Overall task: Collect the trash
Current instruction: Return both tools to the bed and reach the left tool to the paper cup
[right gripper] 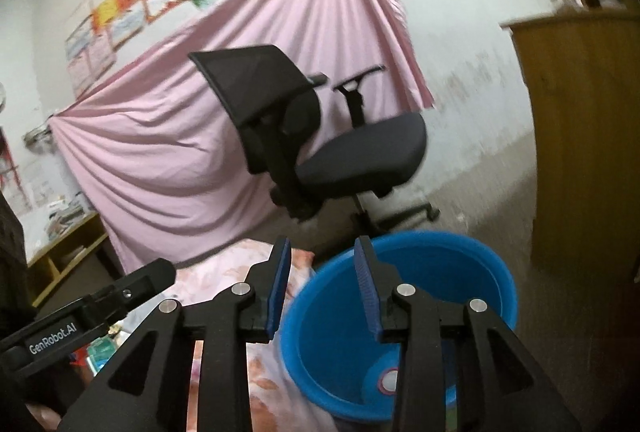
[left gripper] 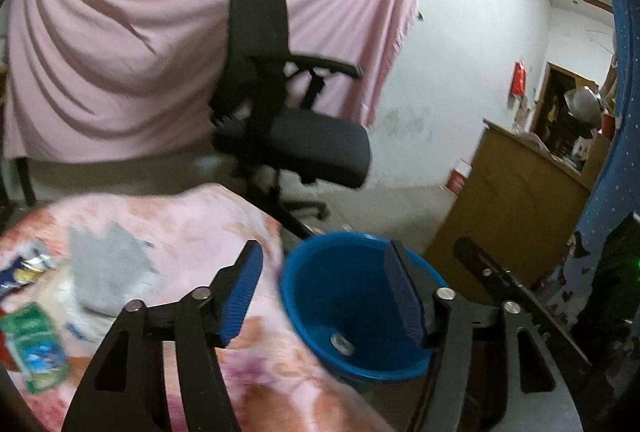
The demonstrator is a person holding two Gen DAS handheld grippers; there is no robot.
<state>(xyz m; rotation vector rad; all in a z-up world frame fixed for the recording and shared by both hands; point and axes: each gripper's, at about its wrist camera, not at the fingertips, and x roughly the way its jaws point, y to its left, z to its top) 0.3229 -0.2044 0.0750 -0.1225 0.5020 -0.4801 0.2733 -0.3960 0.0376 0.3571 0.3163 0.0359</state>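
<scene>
While both grippers hover empty, left [left gripper: 326, 298] fingers wide, right [right gripper: 323, 288] narrower, the blue bucket [right gripper: 472, 256] sits beside the bed [left gripper: 168, 228].

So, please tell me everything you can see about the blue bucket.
The blue bucket is round, open-topped and looks like plastic, its walls narrowing toward the bottom. It stands just past the edge of the pink floral cloth, in front of the black office chair. Inside lies one small round object with a light centre; too blurred to identify. Neither claw touches it.
</scene>
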